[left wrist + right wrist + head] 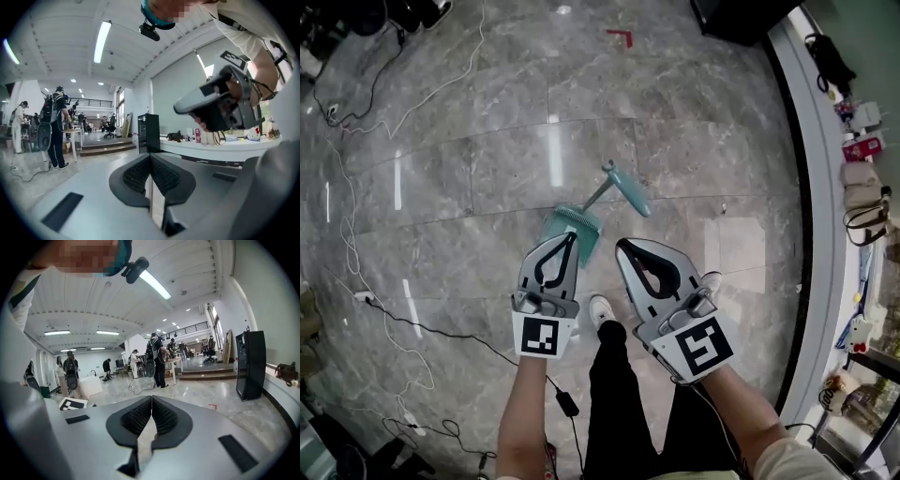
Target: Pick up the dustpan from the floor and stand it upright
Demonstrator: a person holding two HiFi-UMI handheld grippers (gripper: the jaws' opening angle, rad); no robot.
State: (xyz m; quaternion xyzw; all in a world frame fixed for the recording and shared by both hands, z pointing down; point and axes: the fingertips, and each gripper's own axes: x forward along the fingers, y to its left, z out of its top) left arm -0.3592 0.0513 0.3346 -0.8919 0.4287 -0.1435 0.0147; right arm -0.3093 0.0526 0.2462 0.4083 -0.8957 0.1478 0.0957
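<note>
The teal dustpan (569, 221) lies on the grey stone floor just ahead of my feet, its thin pole running up-right to a teal handle (632, 192). In the head view my left gripper (572, 235) is held above the floor with its tip over the pan's near edge, hiding part of it. My right gripper (623, 246) hangs just right of the pan. Both are shut with nothing between the pads. Both gripper views look out level across the room, so neither the left gripper (151, 157) view nor the right gripper (151, 399) view shows the dustpan.
Cables (366, 291) trail over the floor at the left. A white curved counter (825, 187) with bags runs along the right, and a black cabinet (741, 19) stands at its far end. My white shoe (600, 309) is below the pan. Several people (157, 359) stand far off.
</note>
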